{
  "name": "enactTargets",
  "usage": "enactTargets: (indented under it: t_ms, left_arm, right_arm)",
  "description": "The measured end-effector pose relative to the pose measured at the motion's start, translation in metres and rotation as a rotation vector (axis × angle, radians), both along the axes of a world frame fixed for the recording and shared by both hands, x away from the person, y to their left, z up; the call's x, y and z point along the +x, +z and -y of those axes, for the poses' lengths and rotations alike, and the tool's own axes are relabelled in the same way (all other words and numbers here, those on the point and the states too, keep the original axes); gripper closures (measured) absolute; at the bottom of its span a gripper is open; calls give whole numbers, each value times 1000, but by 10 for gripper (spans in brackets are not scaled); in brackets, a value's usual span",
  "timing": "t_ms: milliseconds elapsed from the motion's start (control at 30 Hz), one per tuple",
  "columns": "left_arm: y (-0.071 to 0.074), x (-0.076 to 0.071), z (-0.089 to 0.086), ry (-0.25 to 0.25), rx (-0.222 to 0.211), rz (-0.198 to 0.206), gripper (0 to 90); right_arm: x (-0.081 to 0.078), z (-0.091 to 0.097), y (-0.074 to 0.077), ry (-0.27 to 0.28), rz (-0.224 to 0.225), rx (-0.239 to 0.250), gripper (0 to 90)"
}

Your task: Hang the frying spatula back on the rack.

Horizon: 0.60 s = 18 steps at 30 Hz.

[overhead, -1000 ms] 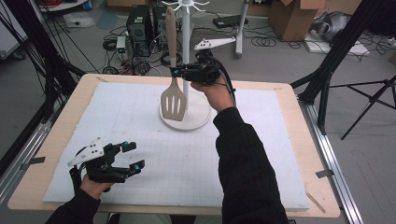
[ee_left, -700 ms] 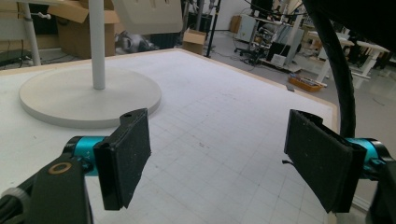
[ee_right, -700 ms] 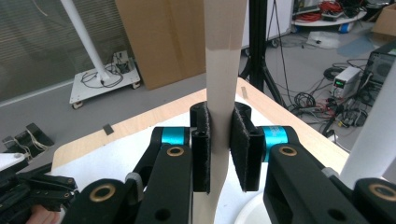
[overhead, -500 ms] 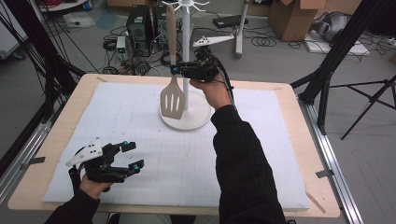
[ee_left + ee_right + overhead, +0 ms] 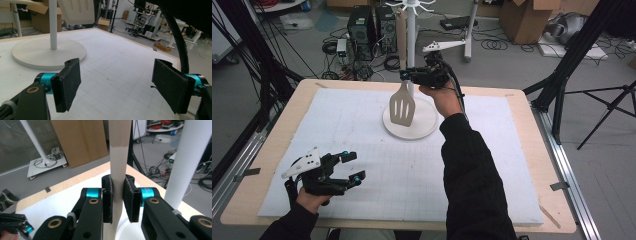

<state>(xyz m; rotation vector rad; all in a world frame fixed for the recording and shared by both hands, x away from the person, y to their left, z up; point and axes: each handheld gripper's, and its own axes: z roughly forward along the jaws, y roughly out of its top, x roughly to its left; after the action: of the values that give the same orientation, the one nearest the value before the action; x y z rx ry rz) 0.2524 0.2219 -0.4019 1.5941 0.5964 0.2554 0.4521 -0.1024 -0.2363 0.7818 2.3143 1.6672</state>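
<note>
Behind the bench [image 5: 272, 150] stands a white rack [image 5: 413, 55]; the spatula [image 5: 402, 102] hangs upright beside its pole, handle clamped in the right gripper [image 5: 117, 200] jaws (the nearer hand); the left gripper [image 5: 122, 82] rests wide, well apart.

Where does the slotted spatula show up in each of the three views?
High view: spatula hangs upper centre, blade before the white stand pole.
Left gripper view: blade at the top edge, right of that pole.
Right gripper view: handle upright at centre, clamped in the right gripper.
Shared landmark: the pole.
</note>
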Motion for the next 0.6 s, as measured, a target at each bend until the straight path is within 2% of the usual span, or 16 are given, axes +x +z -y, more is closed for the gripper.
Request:
enactTargets:
  t_ms: [267, 367, 600]
  left_arm:
    - [0, 0, 0, 3, -1, -3, 233]
    - [0, 0, -1, 4, 1, 0, 233]
    - [0, 0, -2, 13, -15, -3, 230]
  right_arm:
    - [0, 8, -6, -34, 35, 20, 762]
    - [-2, 13, -8, -48, 29, 50, 702]
    - [-14, 29, -17, -77, 45, 41, 534]
